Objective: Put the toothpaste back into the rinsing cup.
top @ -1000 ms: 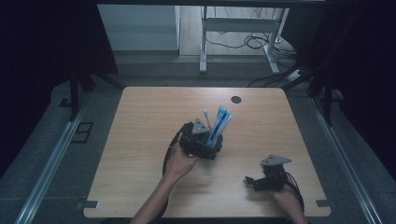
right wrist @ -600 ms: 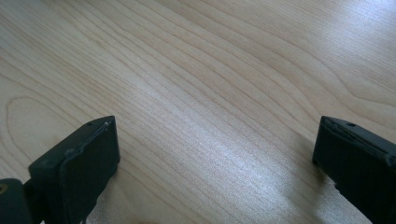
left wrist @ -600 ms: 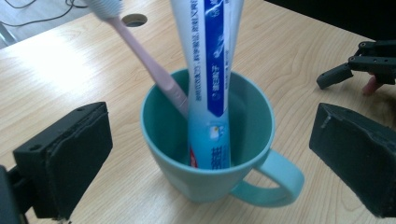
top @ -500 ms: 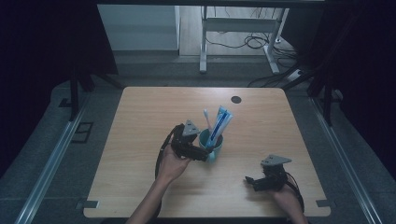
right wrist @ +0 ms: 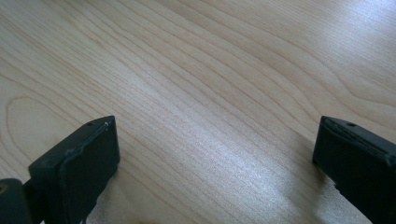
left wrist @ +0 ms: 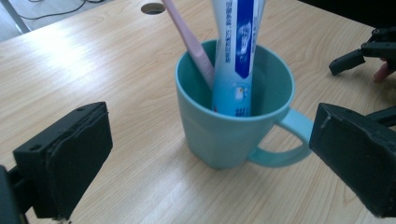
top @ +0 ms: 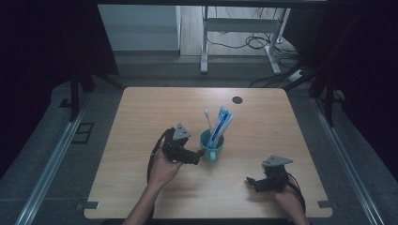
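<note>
Near the middle of the wooden bench point(top: 141, 112), a little toward its near edge, stands a teal mug point(left wrist: 233, 123) holding a pink toothbrush point(left wrist: 189, 39) and a blue-and-white toothpaste tube point(left wrist: 236, 56), both leaning toward the far edge. The left gripper point(top: 196, 158) sits just beside the mug on its left side, and in the left gripper view its jaws stand released and spread wide, one on each side of the cup, with the handle pointing toward the right-hand jaw. Neither pad touches the mug.

The step in hand looks like a grasp of the mug. To do it well, the person would likely bring the jaws forward until the pads bracket the body of the cup low down, below the rim, then close squarely on the wall rather than on the handle, which could twist in the grip. Keeping the gripper level should stop the tall tube and brush from tipping out.

The left hand point(top: 164, 168) comes in from the near edge, forearm angled toward the centre, gripper pointing right. The right gripper point(top: 253, 183) rests near the near right corner, well apart from the mug, jaws released over bare wood.
</note>
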### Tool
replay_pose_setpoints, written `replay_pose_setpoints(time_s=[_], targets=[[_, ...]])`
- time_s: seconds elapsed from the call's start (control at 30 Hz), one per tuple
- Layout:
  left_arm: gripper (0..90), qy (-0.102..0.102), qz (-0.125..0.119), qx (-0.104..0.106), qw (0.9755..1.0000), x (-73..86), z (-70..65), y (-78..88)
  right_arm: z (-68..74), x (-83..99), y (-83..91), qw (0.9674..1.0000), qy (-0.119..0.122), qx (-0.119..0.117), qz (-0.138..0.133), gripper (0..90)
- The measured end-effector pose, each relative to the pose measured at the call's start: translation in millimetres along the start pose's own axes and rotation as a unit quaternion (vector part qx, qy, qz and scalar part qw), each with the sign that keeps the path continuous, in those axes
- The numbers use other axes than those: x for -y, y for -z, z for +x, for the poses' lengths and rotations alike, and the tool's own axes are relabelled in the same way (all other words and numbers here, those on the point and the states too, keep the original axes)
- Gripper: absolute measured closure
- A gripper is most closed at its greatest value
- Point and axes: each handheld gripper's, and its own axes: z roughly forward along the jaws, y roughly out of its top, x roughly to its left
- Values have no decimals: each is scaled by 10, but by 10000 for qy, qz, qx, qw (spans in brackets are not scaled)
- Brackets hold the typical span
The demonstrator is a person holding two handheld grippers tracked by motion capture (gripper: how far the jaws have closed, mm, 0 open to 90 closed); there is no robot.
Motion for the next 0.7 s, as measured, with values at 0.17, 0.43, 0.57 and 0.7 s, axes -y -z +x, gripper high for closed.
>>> replay_pose_setpoints(time_s=[0.17, 0.43, 0.57, 0.7], targets=[[0, 15, 26, -52, 10000, 79, 18, 53, -2, 0, 0, 10000, 7, 5, -5, 4], [0, 121, 45, -104, 9999, 253, 64, 139, 1, 0, 0, 10000, -11, -1, -2, 4], [0, 196, 31, -124, 9997, 347, 93, 181, 0, 0, 0, 10000, -3, 0, 2, 4], [0, 237, 6, -149, 9996, 445, 118, 234, 0, 0, 0, 10000, -1, 0, 1, 4]])
